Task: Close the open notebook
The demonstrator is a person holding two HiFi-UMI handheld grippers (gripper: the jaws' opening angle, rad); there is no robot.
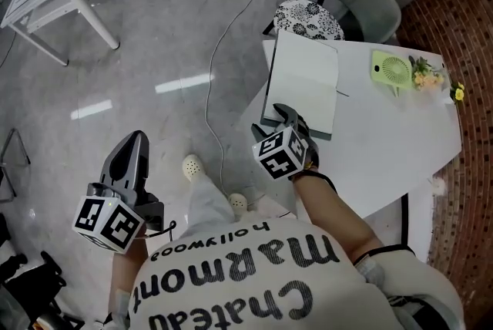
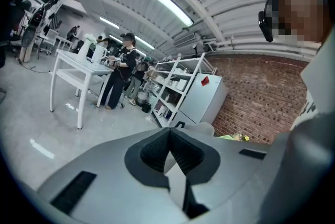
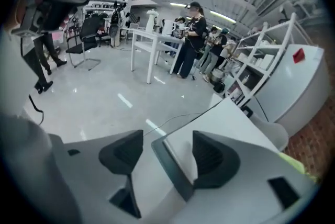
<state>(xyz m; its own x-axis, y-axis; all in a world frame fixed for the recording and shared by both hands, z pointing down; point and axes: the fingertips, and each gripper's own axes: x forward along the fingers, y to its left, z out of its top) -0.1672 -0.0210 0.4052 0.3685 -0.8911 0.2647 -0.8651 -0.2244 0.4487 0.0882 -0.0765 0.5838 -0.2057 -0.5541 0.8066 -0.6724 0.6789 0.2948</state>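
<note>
Looking from head view: notebook (image 1: 304,82) flat on table (image 1: 385,139) corner, long axis running away from the person; right hand-held gripper (image 1: 286,114) at its near short edge; left hand-held gripper (image 1: 132,143) well apart.
Left gripper view: jaws together, empty.
Right gripper view: jaws spread, notebook edge between, ungripped.
</note>
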